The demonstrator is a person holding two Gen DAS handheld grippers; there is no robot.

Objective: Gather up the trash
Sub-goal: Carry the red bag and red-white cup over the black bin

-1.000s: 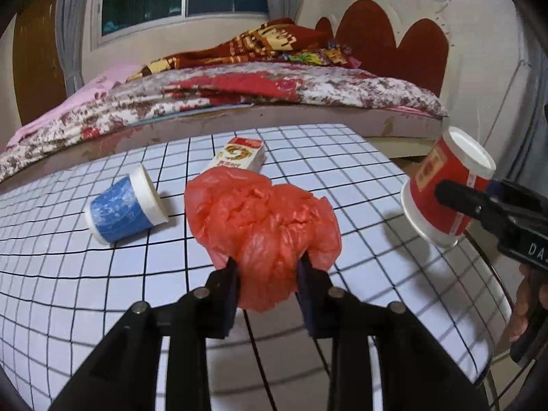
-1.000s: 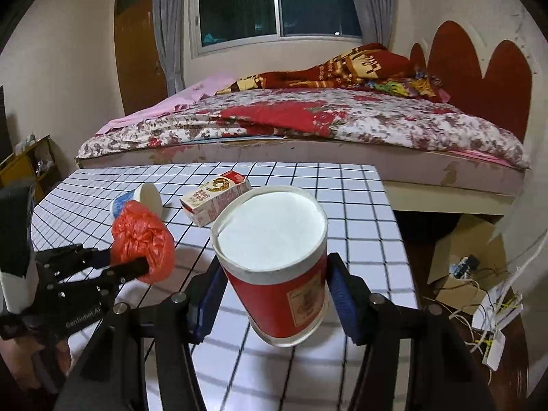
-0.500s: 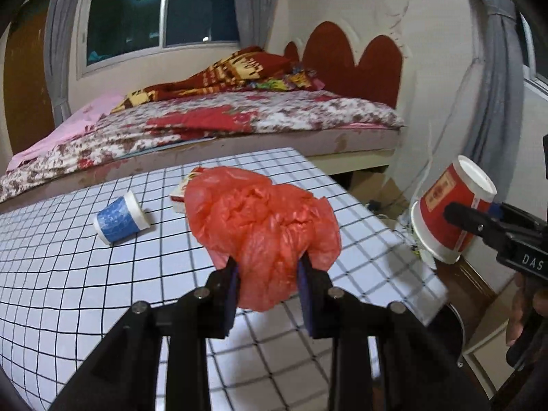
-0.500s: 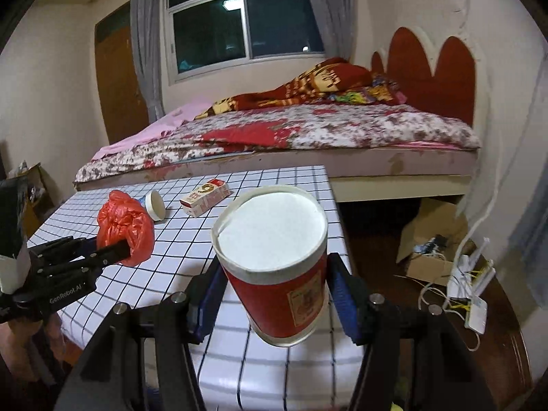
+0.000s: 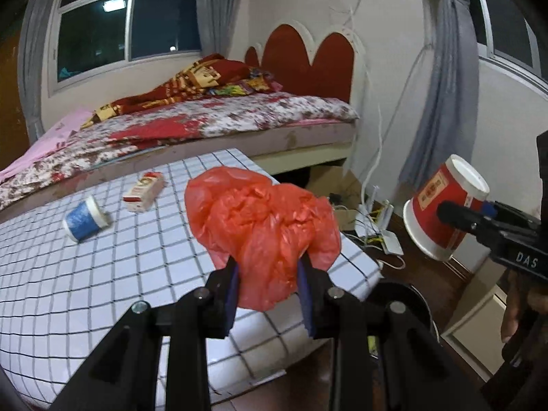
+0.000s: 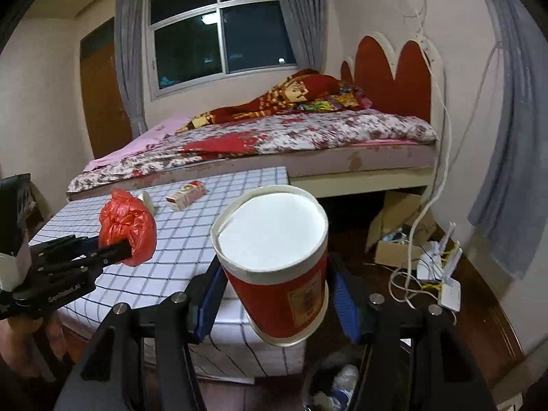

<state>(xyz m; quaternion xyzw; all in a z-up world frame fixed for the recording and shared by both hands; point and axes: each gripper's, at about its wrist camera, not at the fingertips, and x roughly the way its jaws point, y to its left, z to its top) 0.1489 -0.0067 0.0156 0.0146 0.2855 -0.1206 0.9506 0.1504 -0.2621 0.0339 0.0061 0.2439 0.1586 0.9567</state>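
Left gripper (image 5: 269, 286) is clamped hard on a crumpled red plastic bag (image 5: 263, 229), which bulges ahead of and above its pads: soft, near weightless, likely slippery, best pinched at the bunched neck. Right gripper (image 6: 277, 298) has its jaws half apart, pressing the wall of a red paper cup (image 6: 274, 260); thin, crushable, so squeeze mid-wall gently. A dark bin (image 5: 407, 299) sits below, past the table (image 5: 102, 274) edge; open floor right. Blue cup (image 5: 84, 219) and carton (image 5: 144, 191) lie far ahead-left.

1. We see a bed (image 6: 308, 137) with a floral cover (red headboard (image 6: 394, 75) behind).
2. We see a window (image 5: 130, 24), grey curtains (image 6: 301, 17).
3. Cables (image 6: 411, 274) lie on the floor.
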